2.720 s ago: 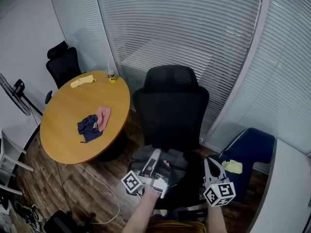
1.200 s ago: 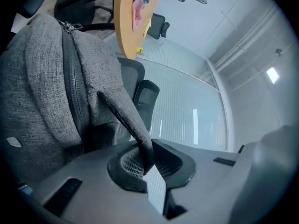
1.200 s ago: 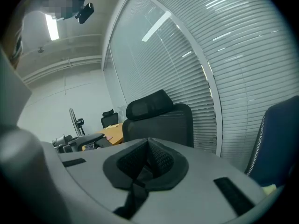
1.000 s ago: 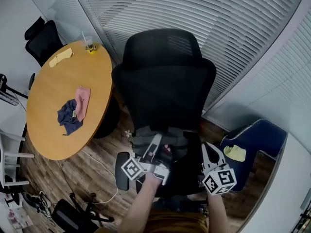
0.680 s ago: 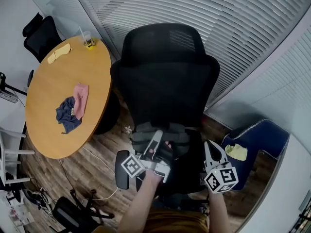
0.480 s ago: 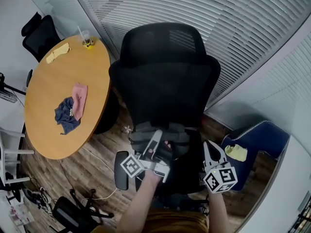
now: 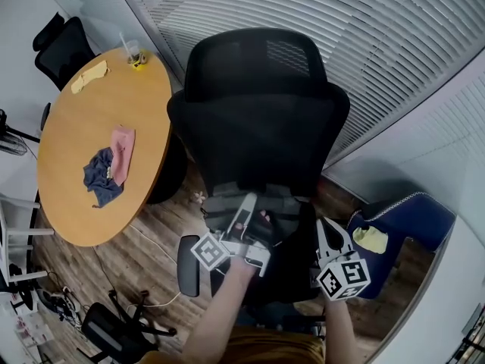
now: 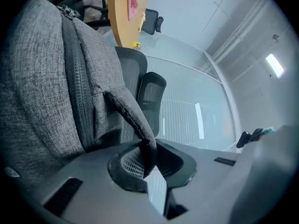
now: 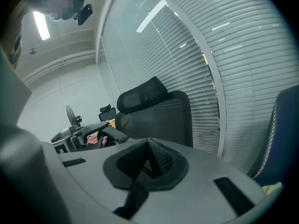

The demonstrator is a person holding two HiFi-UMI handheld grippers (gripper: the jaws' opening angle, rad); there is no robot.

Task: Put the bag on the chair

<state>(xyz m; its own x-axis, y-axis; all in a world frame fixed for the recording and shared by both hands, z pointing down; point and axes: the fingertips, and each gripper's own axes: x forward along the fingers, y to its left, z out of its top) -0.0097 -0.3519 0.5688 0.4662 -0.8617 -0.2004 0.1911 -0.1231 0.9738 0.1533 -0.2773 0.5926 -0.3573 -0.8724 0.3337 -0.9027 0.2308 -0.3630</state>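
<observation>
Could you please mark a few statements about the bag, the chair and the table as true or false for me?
1. The left gripper is shut on a grey strap of the bag. True.
2. The bag is bright red. False: it is grey fabric.
3. A pink cloth and a dark blue cloth lie on the round table. True.
4. The chair facing the person is white. False: it is black.
5. The blue seat at the right holds nothing. False: a yellow item lies on it.
</observation>
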